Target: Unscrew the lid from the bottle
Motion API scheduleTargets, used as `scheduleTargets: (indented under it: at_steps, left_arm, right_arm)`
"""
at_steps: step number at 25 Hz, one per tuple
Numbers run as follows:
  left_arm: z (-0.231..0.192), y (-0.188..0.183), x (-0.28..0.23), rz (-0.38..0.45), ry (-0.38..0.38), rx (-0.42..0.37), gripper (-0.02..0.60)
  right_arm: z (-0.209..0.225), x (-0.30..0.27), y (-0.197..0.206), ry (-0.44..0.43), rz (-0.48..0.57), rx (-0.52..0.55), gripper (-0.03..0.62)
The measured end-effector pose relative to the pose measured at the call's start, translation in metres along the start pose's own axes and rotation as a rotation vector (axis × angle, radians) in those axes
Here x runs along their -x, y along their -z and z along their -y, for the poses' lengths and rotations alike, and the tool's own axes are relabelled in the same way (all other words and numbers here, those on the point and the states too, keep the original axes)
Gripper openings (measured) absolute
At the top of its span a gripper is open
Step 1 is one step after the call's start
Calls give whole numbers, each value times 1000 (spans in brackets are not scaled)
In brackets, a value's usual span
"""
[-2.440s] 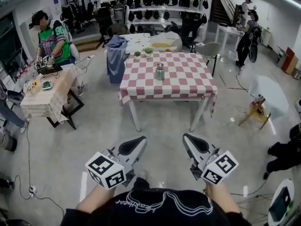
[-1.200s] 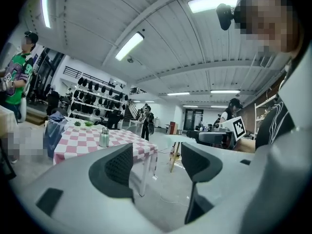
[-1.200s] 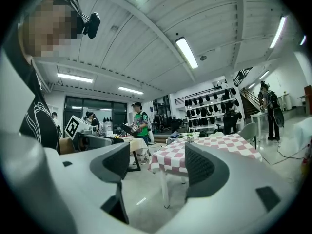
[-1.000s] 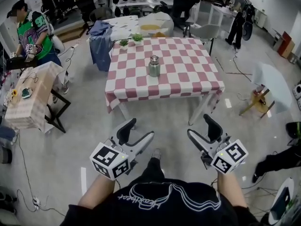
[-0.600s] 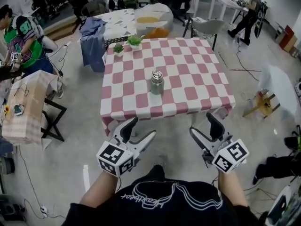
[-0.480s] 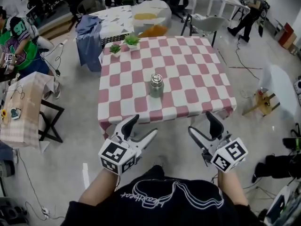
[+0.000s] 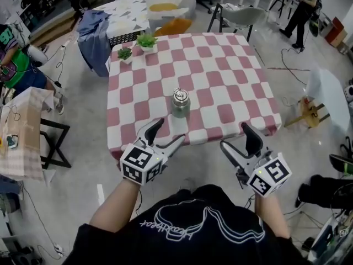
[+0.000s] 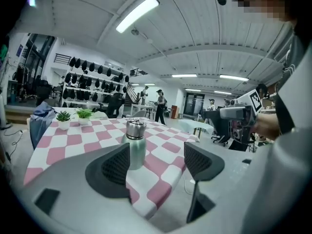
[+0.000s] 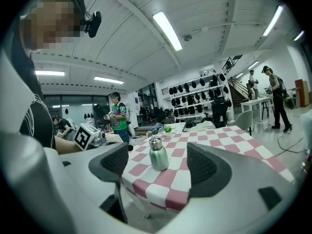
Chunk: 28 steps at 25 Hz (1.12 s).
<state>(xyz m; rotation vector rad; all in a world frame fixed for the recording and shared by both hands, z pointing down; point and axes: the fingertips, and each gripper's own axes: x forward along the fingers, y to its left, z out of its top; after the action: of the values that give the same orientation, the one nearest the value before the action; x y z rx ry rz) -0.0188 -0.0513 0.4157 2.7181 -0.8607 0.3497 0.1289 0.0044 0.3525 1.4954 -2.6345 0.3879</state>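
- Bottle (image 7: 180, 103): a small metal flask standing upright on the table (image 7: 220, 65), towards the near edge and a little left of centre. Its lid (image 7: 180, 95) is on.
- Table covering: a red-and-white checked cloth. Two small potted plants (image 7: 137, 45) stand at the far left corner, well apart from the bottle.
- Left gripper (image 7: 168, 132): held over the near table edge, just short of the bottle and not touching it. Its jaws are spread wide and opening. In the left gripper view nothing is clamped; the bottle shows beyond the left pad, out on the cloth.
- Right gripper (image 7: 236, 137): held off the near edge, to the right of the bottle and apart from it. Its jaws stand wide apart with nothing gripped; in the right gripper view the bottle shows through the gap, farther off on the table.
- Surroundings: a blue garment (image 7: 91, 29) hangs beyond the table's far left corner.
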Motion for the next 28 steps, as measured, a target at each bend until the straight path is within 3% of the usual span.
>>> scheduleTargets:
  at_steps: [7, 13, 19, 28]
  left_arm:
    - [-32, 12, -36, -29, -46, -29, 351]
    - [-50, 24, -62, -43, -38, -28, 364]
    - [-61, 32, -85, -62, -15, -58, 367]
    - [-64, 22, -100, -13, 57, -66, 367]
  right_arm:
    - [9, -26, -5, -51, 6, 11, 371]
    - [22, -61, -6, -106, -3, 20, 371]
    - [22, -100, 2, -201, -64, 59, 368]
    - [5, -163, 22, -334, -172, 161, 365]
